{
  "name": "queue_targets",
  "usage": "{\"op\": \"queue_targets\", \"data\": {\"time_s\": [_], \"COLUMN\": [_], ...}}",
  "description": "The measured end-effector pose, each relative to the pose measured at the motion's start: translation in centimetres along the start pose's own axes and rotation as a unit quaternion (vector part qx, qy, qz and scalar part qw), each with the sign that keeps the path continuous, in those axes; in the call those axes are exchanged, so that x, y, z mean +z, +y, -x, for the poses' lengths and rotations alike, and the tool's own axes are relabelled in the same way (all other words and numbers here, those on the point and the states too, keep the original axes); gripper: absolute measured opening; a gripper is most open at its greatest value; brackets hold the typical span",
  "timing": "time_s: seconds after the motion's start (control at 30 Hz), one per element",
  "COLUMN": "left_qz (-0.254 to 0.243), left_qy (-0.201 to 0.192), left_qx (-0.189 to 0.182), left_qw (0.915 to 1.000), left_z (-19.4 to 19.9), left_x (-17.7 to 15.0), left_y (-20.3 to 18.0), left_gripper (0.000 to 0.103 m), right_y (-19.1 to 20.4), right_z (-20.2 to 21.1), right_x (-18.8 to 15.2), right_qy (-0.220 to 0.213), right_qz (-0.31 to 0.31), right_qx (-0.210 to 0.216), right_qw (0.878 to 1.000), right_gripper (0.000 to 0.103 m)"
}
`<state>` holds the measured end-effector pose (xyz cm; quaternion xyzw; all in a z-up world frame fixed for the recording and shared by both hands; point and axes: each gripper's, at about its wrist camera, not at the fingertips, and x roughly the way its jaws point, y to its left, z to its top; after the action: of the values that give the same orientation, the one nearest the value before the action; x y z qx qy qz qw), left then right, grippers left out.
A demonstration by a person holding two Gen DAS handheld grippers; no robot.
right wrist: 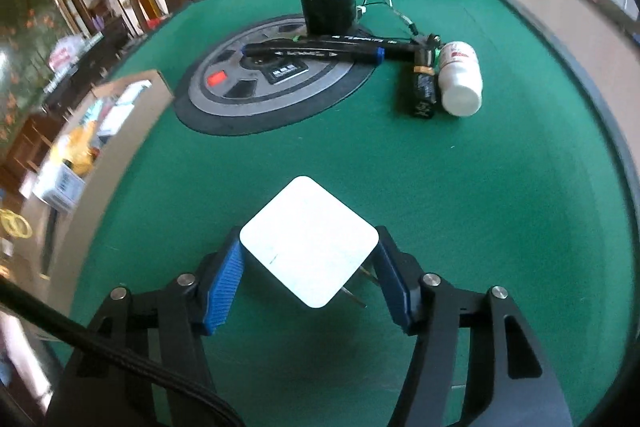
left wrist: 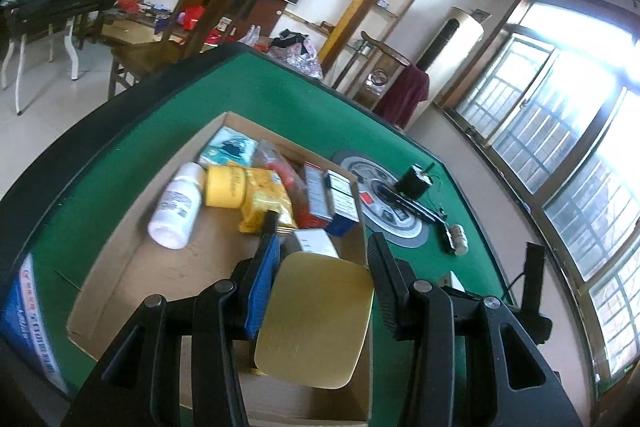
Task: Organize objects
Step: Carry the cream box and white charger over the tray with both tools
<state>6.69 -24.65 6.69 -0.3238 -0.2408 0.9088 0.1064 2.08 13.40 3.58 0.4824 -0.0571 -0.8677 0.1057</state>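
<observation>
Cardboard box lies below the left fingers, clamped on a gold plate. Only the right wrist view shows a white adapter between right fingers, apart, on the surface.

Bright daylight glares through the windows; fisheye edges warp, left margins blurred

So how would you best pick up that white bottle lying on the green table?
Grip the white bottle across its round body, coming from above. It lies on its side with a black battery close along one flank, so one finger must slip between them.
</observation>
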Motion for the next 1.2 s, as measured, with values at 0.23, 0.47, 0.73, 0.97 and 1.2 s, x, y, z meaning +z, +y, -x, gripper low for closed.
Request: {"op": "queue_targets", "data": {"time_s": [0.23, 0.47, 0.73, 0.97, 1.2], "left_qz": [0.005, -0.006, -0.030, -0.025, -0.006], "left_qy": [0.002, 0.030, 0.074, 0.089, 0.052], "left_qx": [0.038, 0.088, 0.118, 0.137, 0.122], "left_qw": [0.9993, 0.9956, 0.9898, 0.9862, 0.9911], "left_z": [-0.4, -2.2, -4.6, -5.4, -3.2], "left_x": [1.1, 1.4, 1.1, 1.0, 1.7], "left_y": [2.3, 4.4, 5.4, 6.8, 7.1], "left_gripper": [0.040, 0.040, 0.040, 0.040, 0.042], "right_y": [2.1, 8.7, 17.3, 22.6, 25.8], "right_z": [1.8, 3.0, 0.4, -2.1, -4.1], "right_x": [1.2, 3.0, 2.6, 0.6, -0.9], "right_qy": [-0.015, -0.019, 0.028, 0.066, 0.073], "right_qz": [-0.009, 0.042, 0.111, 0.169, 0.227], "right_qx": [0.054, 0.114, 0.178, 0.189, 0.142], "right_qw": [0.998, 0.992, 0.977, 0.965, 0.961], "right_gripper": [0.061, 0.061, 0.062, 0.062, 0.062]}}
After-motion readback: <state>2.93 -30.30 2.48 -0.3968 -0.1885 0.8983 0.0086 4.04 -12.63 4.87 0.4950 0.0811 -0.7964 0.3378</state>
